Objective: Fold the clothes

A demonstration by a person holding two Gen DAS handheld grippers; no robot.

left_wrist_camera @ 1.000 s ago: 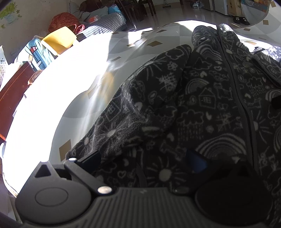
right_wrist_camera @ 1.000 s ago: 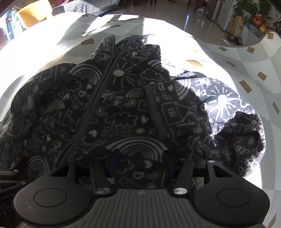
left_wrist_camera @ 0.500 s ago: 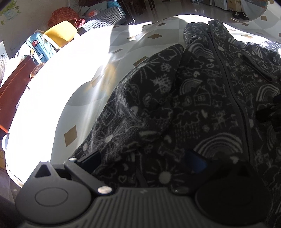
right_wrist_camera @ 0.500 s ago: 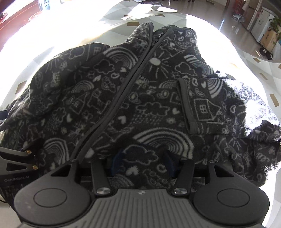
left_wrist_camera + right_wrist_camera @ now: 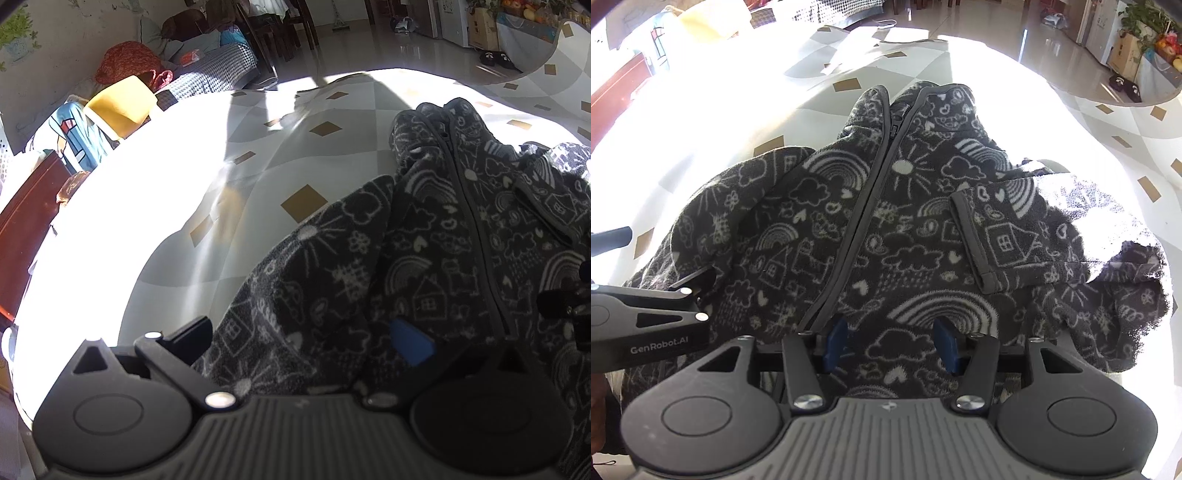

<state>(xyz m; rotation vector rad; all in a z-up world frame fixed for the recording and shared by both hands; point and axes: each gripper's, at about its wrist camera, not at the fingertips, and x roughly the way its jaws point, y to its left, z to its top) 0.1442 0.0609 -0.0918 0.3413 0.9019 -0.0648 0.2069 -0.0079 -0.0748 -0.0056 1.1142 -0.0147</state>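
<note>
A dark grey fleece jacket with white doodle print lies front up on the table, zipped, collar pointing away. My right gripper sits at the hem just right of the zipper. Its blue pads stand partly apart with flat fleece between them, open. In the left wrist view the jacket fills the right half. My left gripper is wide open at the jacket's left lower edge, with a bunched sleeve between its fingers. One of the left gripper's fingers rests on the fleece at the left of the right wrist view.
A grey and white tablecloth with tan diamonds covers the table, sunlit at the left. Beyond the far edge are a yellow chair back, a red-brown wooden piece, a sofa with clothes and tiled floor.
The left gripper has drawn back toward the jacket's lower left edge, showing more tablecloth. The right wrist view has pulled back, showing the whole collar and the left gripper. Finger gaps are unchanged.
</note>
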